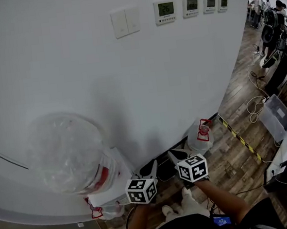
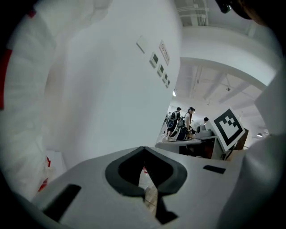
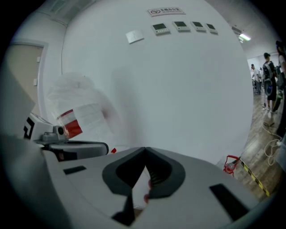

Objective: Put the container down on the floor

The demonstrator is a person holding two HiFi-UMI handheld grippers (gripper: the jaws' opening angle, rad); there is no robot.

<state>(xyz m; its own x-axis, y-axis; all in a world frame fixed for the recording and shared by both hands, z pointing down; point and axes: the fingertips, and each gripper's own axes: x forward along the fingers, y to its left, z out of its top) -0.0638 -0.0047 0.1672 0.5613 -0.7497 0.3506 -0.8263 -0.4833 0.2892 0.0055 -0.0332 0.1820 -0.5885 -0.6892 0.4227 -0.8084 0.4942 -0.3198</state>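
Overall: judging from these views, the put-down looked finished or very nearly so, since neither gripper carried anything
Left gripper (image 2: 144,150): clenched on nothing; its dark pads met at the tip, and only a sliver of floor showed through the gap behind them
Right gripper (image 3: 145,150): likewise clenched and empty, pads together, pointing toward the white wall (image 1: 144,75)
Container (image 1: 202,134): a clear jug with a red handle stood upright on the wooden floor (image 1: 243,166) at the foot of the wall, to the right of both grippers and apart from them; taking it for the task's thing was a judgement, not something the views settled
Big clear jug (image 1: 67,152): it had a red label and sat at the left, close to the camera; it seemed to rest on a white box (image 1: 114,190), but whether it touched the floor could not be told
Person: the forearms and pale shoes (image 1: 187,196) showed low in the head view, with both grippers side by side just above the shoes and near the wall
Done: the container was on the floor and free of any grip
Left to do: apparently nothing except drawing back; if the big clear jug was the one meant, it would need grasping first, because no gripper was touching it
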